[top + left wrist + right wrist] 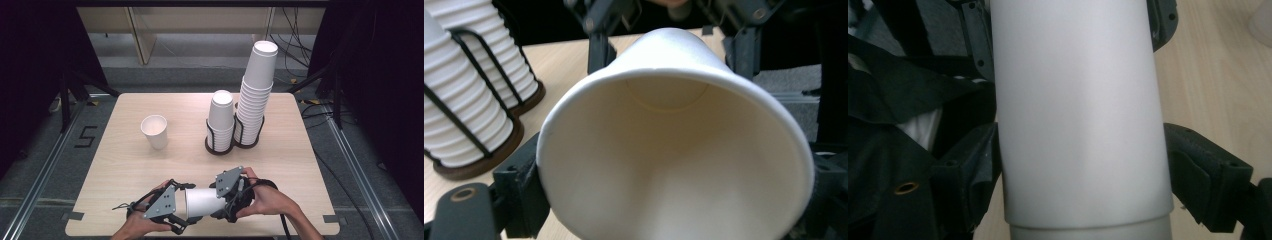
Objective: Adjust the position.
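**Paper cup held between both grippers at the near edge of the bench**

Left gripper (pixel 176 216): its jaws pinch the wide rim end of the paper cup (pixel 204 202), which lies on its side above the near bench (pixel 125 165) – the gripper's own view looks into an empty interior. The cup is light, thin-walled and easily crushed; best held low on the wall with gentle pressure. Right gripper (pixel 225 200): jaws close on the cup's narrow base end, where a second rim peeks out – perhaps two nested cups. Farther off, a single cup (pixel 155 131) stands upright and empty; right of it, a short stack (pixel 220 120) and a tall stack (pixel 254 95) sit upside down in wire holders.
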Action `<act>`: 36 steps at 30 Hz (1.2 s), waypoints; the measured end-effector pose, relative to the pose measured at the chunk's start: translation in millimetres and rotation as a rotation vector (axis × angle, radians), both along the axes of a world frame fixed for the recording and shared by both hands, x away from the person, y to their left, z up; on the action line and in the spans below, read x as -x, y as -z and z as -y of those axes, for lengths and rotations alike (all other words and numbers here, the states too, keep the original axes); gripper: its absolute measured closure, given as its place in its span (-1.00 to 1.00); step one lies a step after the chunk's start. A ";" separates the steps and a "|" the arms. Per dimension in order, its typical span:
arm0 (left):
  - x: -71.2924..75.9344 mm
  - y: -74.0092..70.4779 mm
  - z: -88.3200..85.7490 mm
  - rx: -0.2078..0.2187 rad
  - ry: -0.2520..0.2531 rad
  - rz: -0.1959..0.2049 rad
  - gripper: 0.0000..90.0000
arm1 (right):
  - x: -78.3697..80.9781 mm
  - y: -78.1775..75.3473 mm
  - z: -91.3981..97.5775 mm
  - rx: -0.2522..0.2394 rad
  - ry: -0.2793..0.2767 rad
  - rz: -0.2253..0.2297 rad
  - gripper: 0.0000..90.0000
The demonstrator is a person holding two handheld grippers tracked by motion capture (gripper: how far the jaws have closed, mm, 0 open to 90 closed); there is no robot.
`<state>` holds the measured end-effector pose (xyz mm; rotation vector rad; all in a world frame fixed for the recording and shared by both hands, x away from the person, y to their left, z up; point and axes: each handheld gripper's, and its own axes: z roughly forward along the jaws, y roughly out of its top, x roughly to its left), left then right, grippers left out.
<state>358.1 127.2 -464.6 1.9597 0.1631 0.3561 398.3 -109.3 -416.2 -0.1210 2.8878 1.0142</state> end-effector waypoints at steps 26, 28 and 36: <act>-9.6 1.7 -10.9 0.294 -0.119 -0.171 -0.82 | -12.2 -0.9 17.2 -0.182 0.022 0.021 -0.48; -9.1 1.8 -10.0 0.306 -0.120 -0.168 -0.81 | -13.5 -0.8 17.9 -0.216 0.026 0.012 -0.48; -5.7 -2.4 -9.3 0.376 -0.116 -0.169 -0.85 | -12.6 6.4 10.2 -0.254 0.017 -0.028 -0.48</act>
